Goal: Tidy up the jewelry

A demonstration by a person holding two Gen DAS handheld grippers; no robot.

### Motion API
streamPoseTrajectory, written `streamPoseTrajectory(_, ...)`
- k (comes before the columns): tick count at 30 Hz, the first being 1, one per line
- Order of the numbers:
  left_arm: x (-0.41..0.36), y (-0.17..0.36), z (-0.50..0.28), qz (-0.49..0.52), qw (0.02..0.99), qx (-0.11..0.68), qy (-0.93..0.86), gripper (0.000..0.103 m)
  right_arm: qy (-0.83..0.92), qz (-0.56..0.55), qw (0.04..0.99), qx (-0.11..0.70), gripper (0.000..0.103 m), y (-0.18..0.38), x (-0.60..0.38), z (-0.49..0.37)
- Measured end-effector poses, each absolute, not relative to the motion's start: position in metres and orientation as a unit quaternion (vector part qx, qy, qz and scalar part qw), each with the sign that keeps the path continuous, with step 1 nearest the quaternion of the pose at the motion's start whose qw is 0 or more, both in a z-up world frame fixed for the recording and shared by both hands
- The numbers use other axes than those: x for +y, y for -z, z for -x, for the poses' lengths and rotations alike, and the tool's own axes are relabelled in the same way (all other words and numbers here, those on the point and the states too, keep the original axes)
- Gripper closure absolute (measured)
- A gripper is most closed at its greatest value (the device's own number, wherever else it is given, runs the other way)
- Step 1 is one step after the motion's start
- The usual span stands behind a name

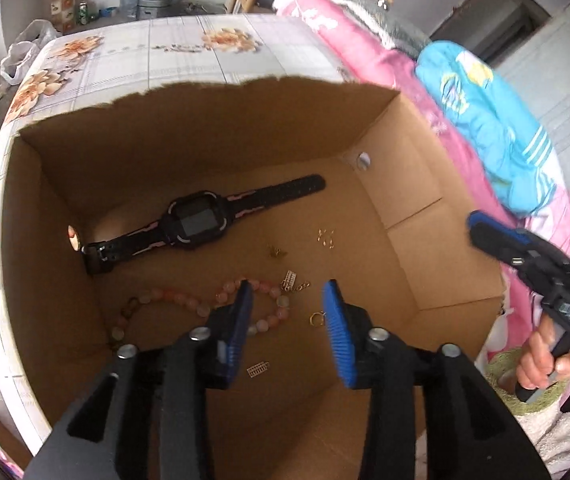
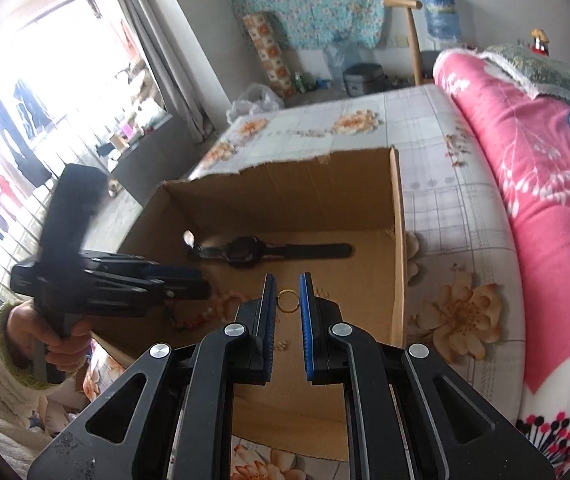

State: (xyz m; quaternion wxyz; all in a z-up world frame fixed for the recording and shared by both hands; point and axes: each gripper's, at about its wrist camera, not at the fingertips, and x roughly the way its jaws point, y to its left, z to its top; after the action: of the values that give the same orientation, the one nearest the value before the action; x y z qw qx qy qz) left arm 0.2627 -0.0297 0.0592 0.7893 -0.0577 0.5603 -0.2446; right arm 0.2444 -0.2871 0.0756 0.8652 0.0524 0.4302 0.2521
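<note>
An open cardboard box (image 1: pixel 437 240) sits on the bed. Inside lie a black watch (image 1: pixel 193 224), a pink bead bracelet (image 1: pixel 189 304), small gold earrings (image 1: pixel 325 237), a gold ring (image 1: pixel 318 318) and small charms (image 1: pixel 290 281). My left gripper (image 1: pixel 287 296) is open above the box floor, over the bracelet's right end and the ring. My right gripper (image 2: pixel 288 284) is open above the box's near side; the gold ring (image 2: pixel 287 301) shows between its fingers, lying on the box floor. The watch (image 2: pixel 245 256) lies beyond. The left gripper (image 2: pixel 181 280) shows at the left there.
The box stands on a floral bedsheet (image 2: pixel 445 208). A pink quilt (image 2: pixel 525 184) and a blue garment (image 1: pixel 485 128) are piled on the right. The box's far wall has a torn rim (image 1: pixel 205 92). A window (image 2: pixel 25 120) is to the left.
</note>
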Motion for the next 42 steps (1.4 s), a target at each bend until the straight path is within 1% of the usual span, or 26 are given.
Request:
streamPoseTrajectory(2,-0.024,-0.067,-0.256,0.067,0.799,0.544,0.246,0.054,-0.245,-0.041,0.859,0.448,0.093,-0.071,-0.284,-0.25)
streamPoseTrajectory(5,-0.014,-0.08,-0.241,0.076,0.819,0.515,0.242,0.044,-0.239,-0.032,0.854,0.461,0.09,-0.069,-0.28,-0.254)
streamPoseTrajectory(9,0.003,-0.099,-0.217,0.089,0.843,0.477,0.233,0.033,-0.23,-0.039,0.86,0.454,0.082,-0.074,-0.282,-0.254)
streamPoseTrajectory(13,0.024,-0.118,-0.192,0.084,0.871,0.436,0.21,0.027,-0.223,-0.054,0.869,0.438,0.08,-0.085,-0.29,-0.247)
streamPoseTrajectory(15,0.033,-0.123,-0.182,0.082,0.881,0.421,0.197,0.022,-0.212,-0.064,0.875,0.431,0.077,-0.089,-0.296,-0.242)
streamPoseTrajectory(18,0.048,-0.125,-0.167,0.084,0.891,0.408,0.178,0.019,-0.18,-0.094,0.885,0.419,0.073,-0.091,-0.315,-0.229)
streamPoseTrajectory(23,0.066,-0.111,-0.152,0.091,0.894,0.412,0.147,0.017,-0.134,-0.16,0.887,0.412,0.068,-0.081,-0.35,-0.209)
streamPoseTrajectory(24,0.069,-0.105,-0.151,0.103,0.891,0.417,0.144,0.017,-0.129,-0.177,0.883,0.416,0.066,-0.076,-0.356,-0.206)
streamPoseTrajectory(27,0.076,-0.088,-0.151,0.144,0.875,0.437,0.147,0.017,-0.128,-0.207,0.866,0.436,0.065,-0.061,-0.363,-0.204)
streamPoseTrajectory(30,0.075,-0.073,-0.153,0.178,0.855,0.457,0.165,0.017,-0.14,-0.215,0.851,0.459,0.065,-0.049,-0.36,-0.204)
streamPoseTrajectory(32,0.068,-0.064,-0.153,0.198,0.839,0.47,0.189,0.017,-0.166,-0.216,0.841,0.467,0.062,-0.047,-0.353,-0.202)
streamPoseTrajectory(34,0.062,-0.064,-0.148,0.188,0.846,0.466,0.177,0.016,-0.162,-0.18,0.85,0.468,0.062,-0.052,-0.342,-0.197)
streamPoseTrajectory(36,0.057,-0.066,-0.143,0.172,0.853,0.465,0.16,0.016,-0.162,-0.169,0.85,0.472,0.061,-0.053,-0.338,-0.191)
streamPoseTrajectory(41,0.058,-0.066,-0.123,0.172,0.848,0.474,0.162,0.016,-0.165,-0.189,0.839,0.483,0.061,-0.05,-0.343,-0.172)
streamPoseTrajectory(42,0.059,-0.065,-0.116,0.171,0.847,0.476,0.165,0.016,-0.164,-0.189,0.837,0.486,0.059,-0.05,-0.343,-0.167)
